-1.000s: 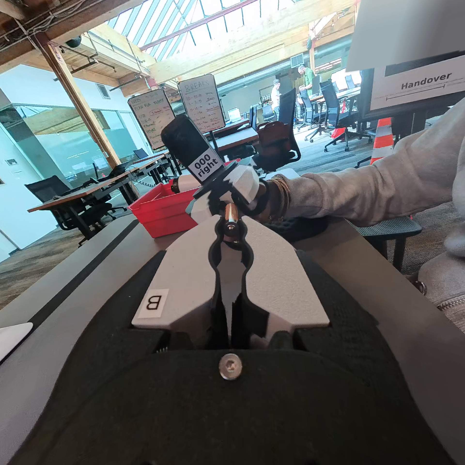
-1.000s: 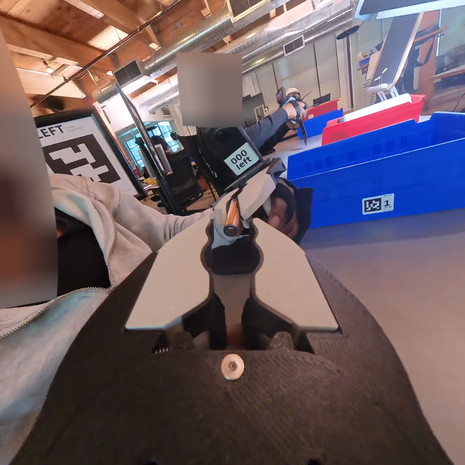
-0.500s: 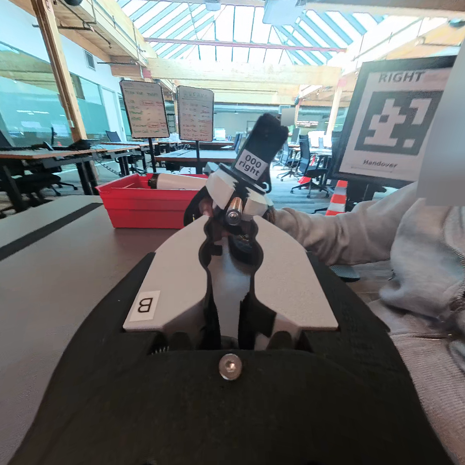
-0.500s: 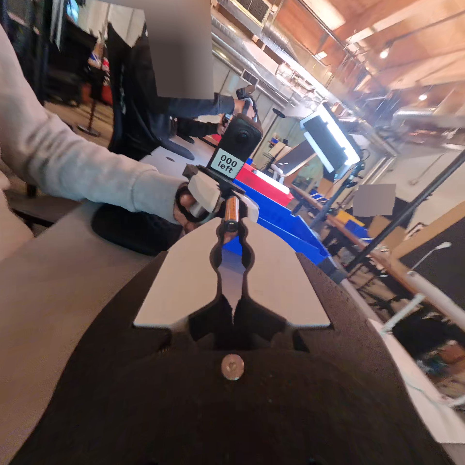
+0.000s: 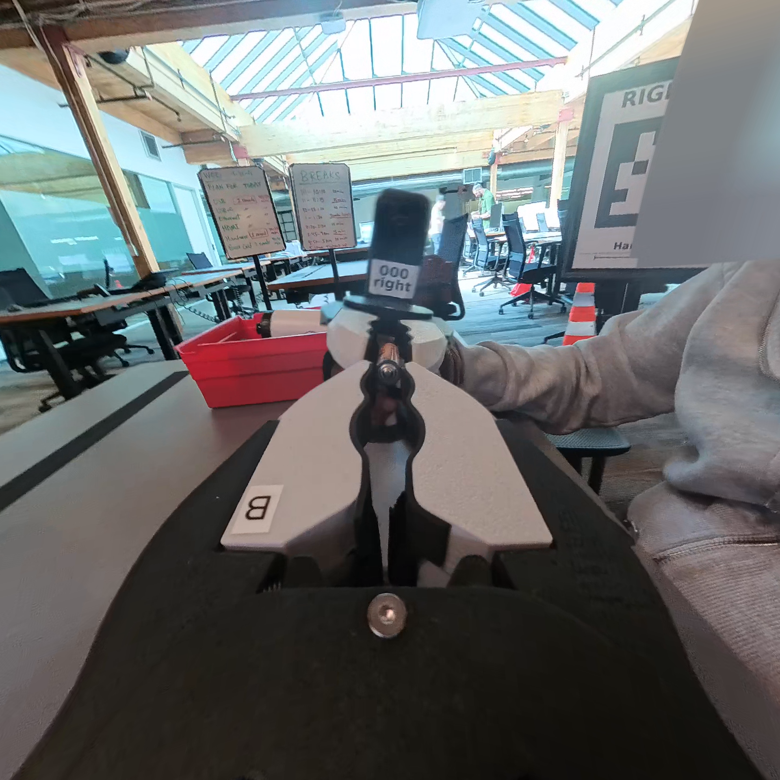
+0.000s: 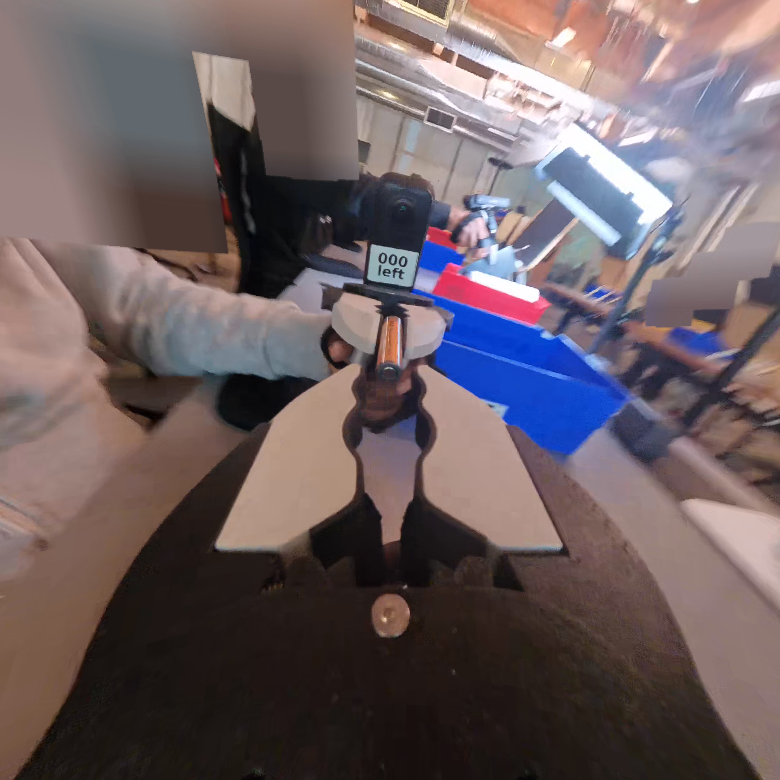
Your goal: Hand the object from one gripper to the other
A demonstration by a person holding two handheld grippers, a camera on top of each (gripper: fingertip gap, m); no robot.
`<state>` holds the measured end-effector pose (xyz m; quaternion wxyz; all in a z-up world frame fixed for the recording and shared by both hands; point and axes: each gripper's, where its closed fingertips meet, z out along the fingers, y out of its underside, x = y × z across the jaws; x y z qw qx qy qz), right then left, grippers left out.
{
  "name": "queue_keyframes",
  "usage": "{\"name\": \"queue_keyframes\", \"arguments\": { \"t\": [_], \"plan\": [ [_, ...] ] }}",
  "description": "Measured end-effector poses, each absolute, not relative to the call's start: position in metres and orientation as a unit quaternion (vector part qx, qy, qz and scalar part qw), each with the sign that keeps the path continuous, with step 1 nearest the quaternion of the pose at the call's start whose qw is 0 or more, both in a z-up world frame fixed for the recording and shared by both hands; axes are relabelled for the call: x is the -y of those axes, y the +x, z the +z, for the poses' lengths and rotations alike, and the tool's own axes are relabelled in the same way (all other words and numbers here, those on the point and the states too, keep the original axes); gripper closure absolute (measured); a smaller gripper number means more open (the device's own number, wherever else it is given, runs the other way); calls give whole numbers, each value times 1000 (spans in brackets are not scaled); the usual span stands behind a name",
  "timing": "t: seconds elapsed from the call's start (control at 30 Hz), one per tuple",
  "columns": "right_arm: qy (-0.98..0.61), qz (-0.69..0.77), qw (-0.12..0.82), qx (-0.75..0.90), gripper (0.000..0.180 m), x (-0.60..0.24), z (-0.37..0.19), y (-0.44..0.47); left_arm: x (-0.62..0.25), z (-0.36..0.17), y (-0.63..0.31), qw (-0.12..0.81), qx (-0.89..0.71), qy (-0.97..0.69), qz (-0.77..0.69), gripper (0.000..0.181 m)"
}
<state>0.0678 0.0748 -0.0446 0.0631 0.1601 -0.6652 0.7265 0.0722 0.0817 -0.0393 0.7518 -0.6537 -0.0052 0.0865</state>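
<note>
The left gripper (image 5: 388,373) fills the lower middle of its own view, its two grey fingers drawn in around the silver end of a battery (image 5: 388,366) at the very tips. The right wrist view looks at this gripper (image 6: 390,356) head-on at centre frame, and there its fingers press against both sides of the copper-coloured battery (image 6: 390,342), which juts out of them toward the camera.

The right gripper (image 6: 388,373) meets it tip to tip. The battery's near end sits level with the right fingertips, in the gap between them. A dark margin shows on either side, and the picture is blurred, so I cannot tell whether this gripper pinches the battery or merely brackets it. In the left view, the right gripper (image 5: 387,350) is just above the left tips, and the battery runs straight into it.

A grey sleeve (image 5: 570,380) enters from the right edge. A red bin (image 5: 253,371) rests on the grey table (image 5: 105,464) at centre left. Blue bins (image 6: 527,380) lie right of centre in the right view.
</note>
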Motion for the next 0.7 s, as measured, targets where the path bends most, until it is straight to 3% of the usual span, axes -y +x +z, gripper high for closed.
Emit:
{"name": "queue_keyframes", "arguments": {
  "t": [0.07, 0.23, 0.47, 0.53, 0.7],
  "plan": [
    [113, 739, -32, 664, 151, -76, -41, 67, -81, -38, 72, 752, -1, -652, 100, 171],
    [34, 750, -204, 628, 156, -83, -30, 66, -84, -44, 70, 734, -12, -665, 134, 171],
    [25, 721, -232, 653, 159, -79, -41, 69, -83, -43, 69, 734, -15, -664, 144, 171],
    [25, 718, -230, 656, 168, -78, -43, 69, -84, -44, 69, 732, -16, -666, 144, 171],
    [61, 729, -137, 668, 169, -77, -45, 65, -83, -43, 67, 741, 15, -662, 114, 164]
  ]
}}
